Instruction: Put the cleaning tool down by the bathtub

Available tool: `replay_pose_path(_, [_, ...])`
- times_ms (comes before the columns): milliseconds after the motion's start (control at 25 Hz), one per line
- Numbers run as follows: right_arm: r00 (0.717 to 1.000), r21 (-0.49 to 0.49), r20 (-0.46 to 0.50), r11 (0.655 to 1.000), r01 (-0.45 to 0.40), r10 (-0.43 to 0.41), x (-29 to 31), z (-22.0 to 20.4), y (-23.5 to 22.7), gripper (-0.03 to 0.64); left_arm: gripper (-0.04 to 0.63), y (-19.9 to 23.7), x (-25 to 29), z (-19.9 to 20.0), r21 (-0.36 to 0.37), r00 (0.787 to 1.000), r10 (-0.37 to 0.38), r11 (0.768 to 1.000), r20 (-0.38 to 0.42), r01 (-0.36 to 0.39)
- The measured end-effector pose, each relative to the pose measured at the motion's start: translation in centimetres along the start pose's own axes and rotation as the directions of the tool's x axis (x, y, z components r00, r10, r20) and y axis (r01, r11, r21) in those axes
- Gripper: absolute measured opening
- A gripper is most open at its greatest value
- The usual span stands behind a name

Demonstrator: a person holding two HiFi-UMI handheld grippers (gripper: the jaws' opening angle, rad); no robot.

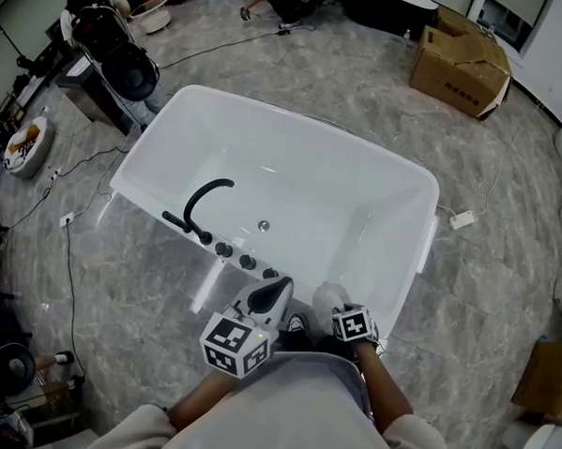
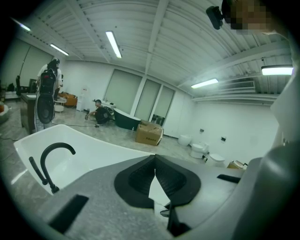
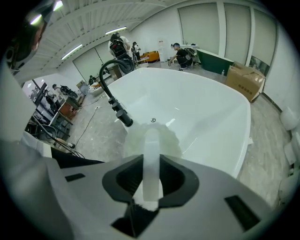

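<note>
Right gripper view is showing the right gripper [image 3: 151, 161] clamping its two dark pads on the pale, translucent handle of the cleaning tool [image 3: 151, 140], with the jaws standing part-way apart around it. The handle is running straight out from the jaws toward the far side. Its rounded head is hanging over the near end of the white bathtub [image 3: 206, 108], just right of the black faucet [image 3: 110, 70].

Beside it to the left, the left gripper [image 2: 155, 161] is pointing over the tub with its pads meeting at the tips and nothing between them.

From the head view, the person is standing at the near rim, both grippers held close to the body, and the tool's head is sitting above the rim rather than beside it. The grey marble floor [image 1: 464, 313] is lying open to the right of the tub and along its near side.

The tool is already in the right hand. The put-down looks to be turning on swinging that long axis off the basin, down to the floor at the tub's foot.
</note>
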State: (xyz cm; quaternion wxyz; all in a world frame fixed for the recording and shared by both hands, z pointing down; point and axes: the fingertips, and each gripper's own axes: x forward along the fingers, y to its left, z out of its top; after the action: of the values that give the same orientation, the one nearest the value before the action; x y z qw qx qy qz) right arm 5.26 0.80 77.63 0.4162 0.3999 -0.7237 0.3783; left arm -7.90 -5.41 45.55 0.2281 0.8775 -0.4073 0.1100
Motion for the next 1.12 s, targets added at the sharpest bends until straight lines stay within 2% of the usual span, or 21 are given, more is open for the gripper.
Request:
replay_pose_path(240, [0.999, 0.018, -0.041, 1.0, 0.018, -0.017, 1.7, -0.7, -0.5, 0.077, 0.008, 0.5, -0.2, -0.1, 0.005, 1.0, 0.002, 1.0, -0.004, -0.002])
replay_pose_path(640, [0.997, 0.005, -0.075, 1.0, 0.001, -0.001, 4.0, -1.6, -0.6, 0.077, 0.007, 0.7, -0.1, -0.3, -0.004, 1.0, 0.007, 1.0, -0.014, -0.007])
replay_pose_path(800, [0.996, -0.067, -0.08, 0.997, 0.025, -0.031, 3.7, -0.9, -1.4, 0.077, 0.008, 0.6, 0.2, -0.3, -0.008, 1.0, 0.013, 1.0, -0.02, -0.013])
replay_pose_path(920, [0.995, -0.136, -0.097, 0.991, 0.01, -0.023, 4.1, -0.9, -1.4, 0.077, 0.008, 0.6, 0.4, -0.3, -0.009, 1.0, 0.016, 1.0, -0.022, -0.017])
replay_pose_path(1120, [0.992, -0.304, -0.128, 0.952, -0.018, -0.022, 4.9, -1.1, -0.9, 0.077, 0.008, 1.0, 0.5, -0.4, -0.016, 0.999, 0.027, 0.999, -0.03, -0.028])
